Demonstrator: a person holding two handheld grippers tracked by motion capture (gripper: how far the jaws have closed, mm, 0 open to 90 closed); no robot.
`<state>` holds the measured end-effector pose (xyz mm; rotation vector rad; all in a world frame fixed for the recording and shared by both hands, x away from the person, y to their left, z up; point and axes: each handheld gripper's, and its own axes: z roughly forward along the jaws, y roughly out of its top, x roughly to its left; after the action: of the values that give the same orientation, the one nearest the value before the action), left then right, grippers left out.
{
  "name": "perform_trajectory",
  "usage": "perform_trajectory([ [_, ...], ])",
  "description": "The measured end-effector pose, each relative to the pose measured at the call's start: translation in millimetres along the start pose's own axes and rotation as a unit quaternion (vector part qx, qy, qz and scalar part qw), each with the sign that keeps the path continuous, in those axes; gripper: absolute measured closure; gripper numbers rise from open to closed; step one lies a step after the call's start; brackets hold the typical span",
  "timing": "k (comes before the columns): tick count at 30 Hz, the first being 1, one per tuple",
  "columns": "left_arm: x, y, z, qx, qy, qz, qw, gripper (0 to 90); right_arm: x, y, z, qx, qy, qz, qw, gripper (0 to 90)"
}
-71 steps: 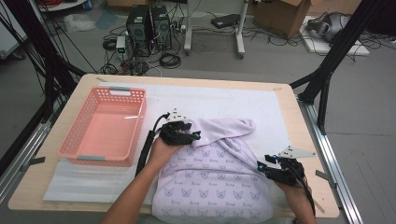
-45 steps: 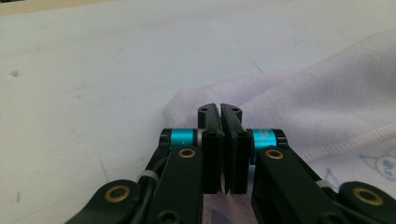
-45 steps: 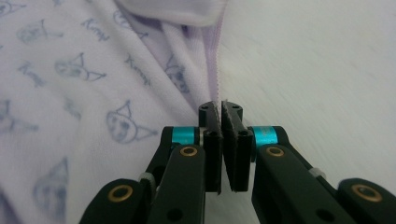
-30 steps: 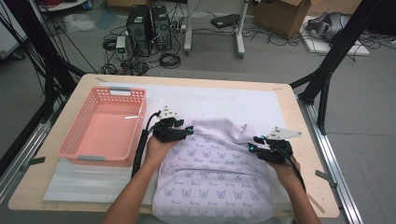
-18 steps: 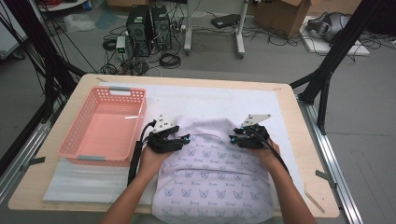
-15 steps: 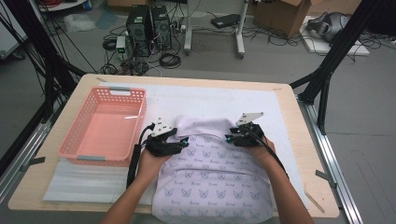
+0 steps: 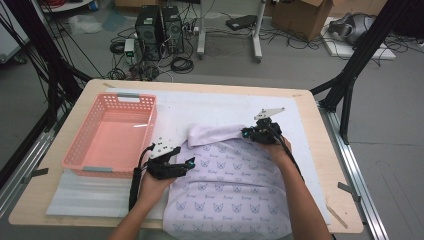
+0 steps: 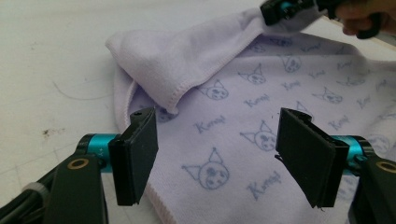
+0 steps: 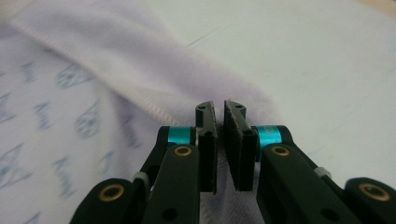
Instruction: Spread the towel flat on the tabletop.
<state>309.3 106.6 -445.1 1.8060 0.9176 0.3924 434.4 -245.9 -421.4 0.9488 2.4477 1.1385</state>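
Two grippers on lilac cat-print towel [image 7: 230, 185], table centre, pink basket [image 7: 112, 135] at 9 o'clock. Left gripper [image 8: 219, 156] jaws just opening, wide, clear above cloth. Right gripper [image 9: 220, 140] just closing, pinching folded-over towel edge at 12 o'clock.

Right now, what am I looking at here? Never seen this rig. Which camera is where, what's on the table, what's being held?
No robot arm: a person holds a two-jaw gripper in each hand. The high view looks down on the table from the person's side; the other two pictures come from cameras riding on each gripper, looking along its black jaws.

On the table lie a white mat, an empty pink basket at the left, and a lilac towel printed with cat faces, its far edge folded over.

The right gripper is shut on the towel's folded far edge. The left gripper hangs over the towel's near left part; its jaws have just been opening and stand wide apart, gripping nothing.
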Motion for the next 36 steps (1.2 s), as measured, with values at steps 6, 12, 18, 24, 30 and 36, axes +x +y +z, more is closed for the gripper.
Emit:
perform_trajectory([
  [6, -0.4, -2.4, -2.5, 0.007, 0.003, -0.004, 1.0, 31.9, -17.7, 33.5, 12.9, -0.024, -0.087, 0.027, 0.9955, 85.3],
  [12, -2.0, -5.7, -4.1, 0.022, 0.015, 0.001, 0.9996, 33.3, -28.1, 49.4, 9.6, -0.061, -0.195, 0.092, 0.9746, 69.1],
  [18, -3.6, -5.6, -2.7, 0.038, 0.027, 0.005, 0.9989, 35.9, -26.7, 35.4, -21.2, -0.058, -0.16, 0.069, 0.983, 67.4],
  [24, 0.7, -6.4, -6.3, 0.053, 0.041, -0.003, 0.9978, 36.0, -21.7, -1.8, -62.3, -0.038, -0.13, 0.066, 0.9886, 65.8],
  [30, 4.8, -8.8, -7.7, 0.073, 0.044, -0.021, 0.9961, 36.0, -1.5, -52.2, -88.5, 0.005, -0.117, 0.069, 0.9907, 65.6],
  [36, 6.0, -8.8, -4.3, 0.093, 0.046, -0.031, 0.9942, 50.4, 18.4, -96.2, -101.1, 0.024, -0.094, 0.096, 0.9906, 62.7],
])
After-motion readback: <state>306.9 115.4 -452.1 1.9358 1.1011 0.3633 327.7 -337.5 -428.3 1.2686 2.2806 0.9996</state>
